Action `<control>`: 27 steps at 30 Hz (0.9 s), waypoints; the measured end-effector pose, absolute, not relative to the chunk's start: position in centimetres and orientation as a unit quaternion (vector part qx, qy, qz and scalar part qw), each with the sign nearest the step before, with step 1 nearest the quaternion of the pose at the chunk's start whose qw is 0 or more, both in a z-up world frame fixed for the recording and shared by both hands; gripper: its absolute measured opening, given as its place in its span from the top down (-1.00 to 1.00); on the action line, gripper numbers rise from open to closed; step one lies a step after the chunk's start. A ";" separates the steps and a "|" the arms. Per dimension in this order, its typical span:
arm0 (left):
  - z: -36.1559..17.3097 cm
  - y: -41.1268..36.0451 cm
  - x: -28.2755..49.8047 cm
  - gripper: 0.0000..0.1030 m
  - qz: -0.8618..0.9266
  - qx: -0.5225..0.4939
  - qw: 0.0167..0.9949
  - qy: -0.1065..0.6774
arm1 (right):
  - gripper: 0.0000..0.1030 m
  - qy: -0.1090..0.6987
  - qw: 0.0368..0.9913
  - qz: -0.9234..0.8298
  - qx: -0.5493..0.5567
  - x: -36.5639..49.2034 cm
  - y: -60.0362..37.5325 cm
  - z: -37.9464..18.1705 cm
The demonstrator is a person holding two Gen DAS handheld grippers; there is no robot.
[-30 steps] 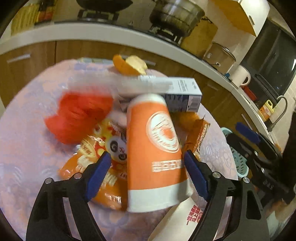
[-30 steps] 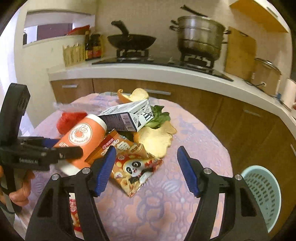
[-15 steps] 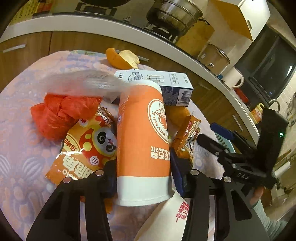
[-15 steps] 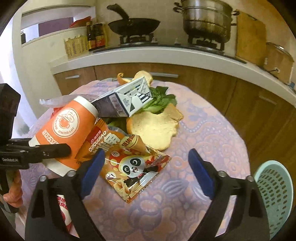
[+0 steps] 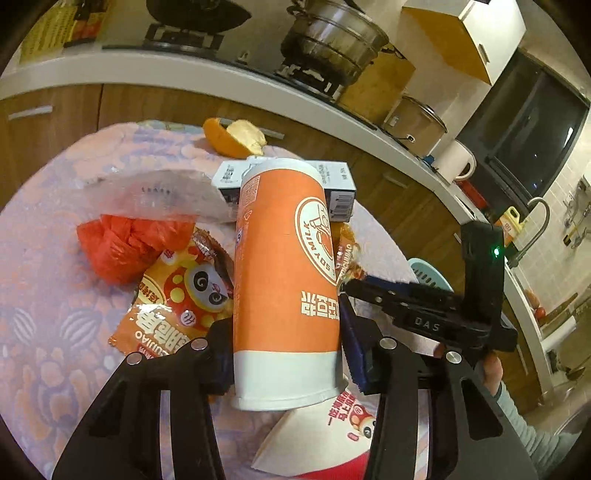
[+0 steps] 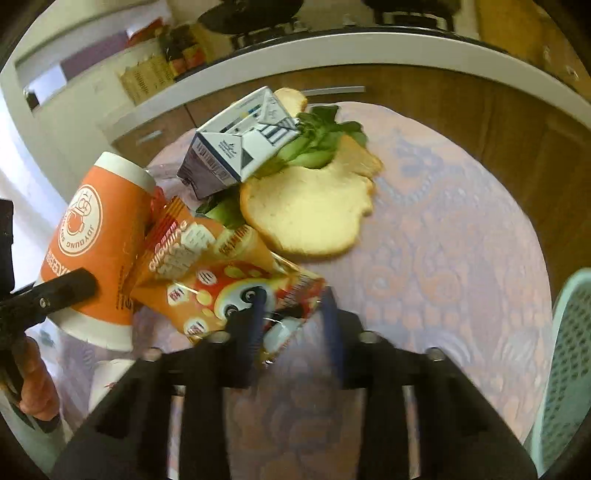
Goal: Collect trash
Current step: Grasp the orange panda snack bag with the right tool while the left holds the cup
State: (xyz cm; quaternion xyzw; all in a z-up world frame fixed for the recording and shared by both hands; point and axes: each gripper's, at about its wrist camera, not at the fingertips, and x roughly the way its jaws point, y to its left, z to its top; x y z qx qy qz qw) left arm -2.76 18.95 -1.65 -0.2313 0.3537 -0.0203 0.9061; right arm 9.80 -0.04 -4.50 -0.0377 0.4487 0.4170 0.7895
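A round bench [image 6: 461,258] covered in a pale lilac cloth with a raised peach flower pattern stands in a kitchen, in front of wooden cabinets topped by a white counter [image 5: 221,70] that carries a gas hob with a stacked steel steamer pot [image 5: 332,33]. A pale green perforated plastic basket [image 6: 565,369] shows beyond the bench's right edge.

The left gripper [image 5: 286,354] has its blue-padded fingers [image 5: 356,354] pressed against both sides of a tall orange and white paper soy-milk cup [image 5: 286,266], gripping it near its white band; the smooth cylinder tilts over the litter pile in the middle of the bench. Beside it lie a crumpled red plastic bag [image 5: 122,247], a thin clear plastic wrapper [image 5: 162,195], and a glossy orange snack packet with a panda face [image 5: 177,299]. Behind the cup rests a white and dark blue gable-top carton [image 6: 240,147] on its side, and at the far edge a curled piece of orange peel [image 5: 232,138].

The right gripper [image 6: 293,325] has its fingers narrowed around the near corner of a second crinkled orange panda snack packet [image 6: 229,284]; motion blur hides whether they touch it. Nearby lie a soft pale slice of bread [image 6: 306,210] and limp green leaves [image 6: 314,144].
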 end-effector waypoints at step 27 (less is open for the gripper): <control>0.8 17.4 -3.5 0.12 -0.029 -0.209 0.921 0.328 | -0.53 0.422 0.801 0.416 -0.085 5.7 -2.2 -3.7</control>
